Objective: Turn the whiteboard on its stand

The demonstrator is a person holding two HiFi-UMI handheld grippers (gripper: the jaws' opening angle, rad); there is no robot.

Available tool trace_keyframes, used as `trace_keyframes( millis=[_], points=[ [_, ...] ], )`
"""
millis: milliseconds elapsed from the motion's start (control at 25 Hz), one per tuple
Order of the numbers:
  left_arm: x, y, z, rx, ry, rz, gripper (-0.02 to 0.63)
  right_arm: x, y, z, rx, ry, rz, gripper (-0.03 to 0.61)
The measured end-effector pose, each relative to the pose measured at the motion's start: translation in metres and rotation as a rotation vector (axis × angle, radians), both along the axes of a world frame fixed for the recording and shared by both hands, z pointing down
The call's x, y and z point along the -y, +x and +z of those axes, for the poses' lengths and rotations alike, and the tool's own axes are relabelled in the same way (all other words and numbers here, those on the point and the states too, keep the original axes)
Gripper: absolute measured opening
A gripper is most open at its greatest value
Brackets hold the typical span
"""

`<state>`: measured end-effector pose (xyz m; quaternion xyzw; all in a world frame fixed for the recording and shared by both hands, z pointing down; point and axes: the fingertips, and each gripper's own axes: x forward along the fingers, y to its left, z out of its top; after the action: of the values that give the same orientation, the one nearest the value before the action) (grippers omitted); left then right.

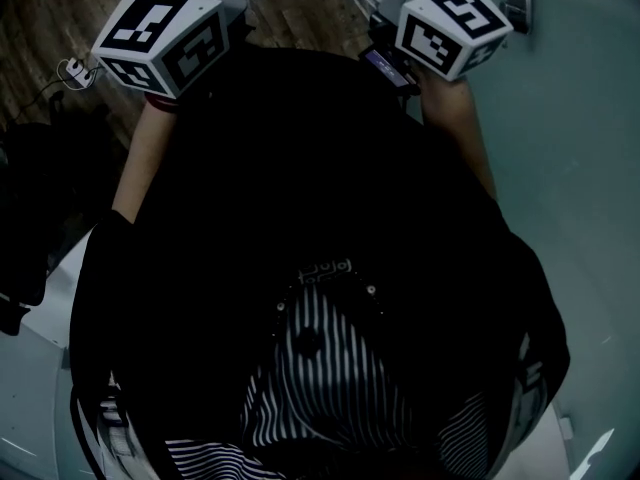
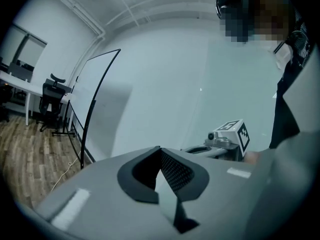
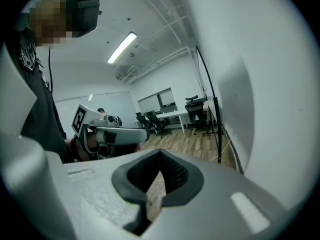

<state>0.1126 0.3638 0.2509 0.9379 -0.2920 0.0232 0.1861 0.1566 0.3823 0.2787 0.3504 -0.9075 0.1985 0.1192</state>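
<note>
My left tool and my right tool were both pinched shut on nothing, and well beyond them the whiteboard stood upright on its stand at the wooden floor's edge, beside the pale wall.

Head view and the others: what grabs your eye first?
The left marker cube and right marker cube, bold black-and-white, sit near the head view's top, above a black shirt. In the left gripper view, the whiteboard stands at the left on wooden floor.
</note>
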Motion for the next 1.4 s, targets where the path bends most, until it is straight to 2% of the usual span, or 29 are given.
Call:
trace_keyframes(
  millis=[160, 320, 440, 640, 840, 1000, 1160, 1240, 1400],
  points=[
    [0.027, -0.026, 0.003, -0.009, -0.014, 0.031, 0.002, 0.028, -0.027, 0.0, -0.045, 0.007, 0.012, 0.0],
    [0.047, -0.049, 0.016, -0.004, -0.042, 0.051, 0.002, 0.053, -0.056, 0.0, -0.034, 0.004, 0.024, 0.0],
    [0.063, -0.068, 0.018, -0.013, -0.029, 0.054, 0.002, 0.073, -0.076, 0.004, -0.028, -0.007, 0.022, 0.0],
    [0.09, -0.115, 0.014, -0.086, -0.016, 0.01, 0.002, 0.1, -0.115, 0.011, -0.048, -0.015, 0.007, 0.0],
    [0.106, -0.15, 0.019, -0.08, 0.003, -0.015, 0.002, 0.121, -0.156, 0.013, -0.052, -0.009, -0.036, 0.0],
    [0.117, -0.175, 0.026, -0.157, -0.055, -0.083, 0.002, 0.129, -0.17, 0.016, -0.053, -0.025, -0.057, 0.0],
    [0.121, -0.179, 0.04, -0.08, -0.05, -0.11, 0.002, 0.138, -0.169, 0.021, 0.024, -0.071, -0.062, 0.0],
    [0.122, -0.179, 0.042, -0.071, -0.045, -0.122, 0.002, 0.142, -0.173, 0.02, 0.063, -0.078, -0.087, 0.0],
    [0.138, -0.199, 0.044, -0.071, -0.056, -0.183, 0.002, 0.163, -0.192, 0.017, 0.056, -0.054, -0.143, 0.0]
  ],
)
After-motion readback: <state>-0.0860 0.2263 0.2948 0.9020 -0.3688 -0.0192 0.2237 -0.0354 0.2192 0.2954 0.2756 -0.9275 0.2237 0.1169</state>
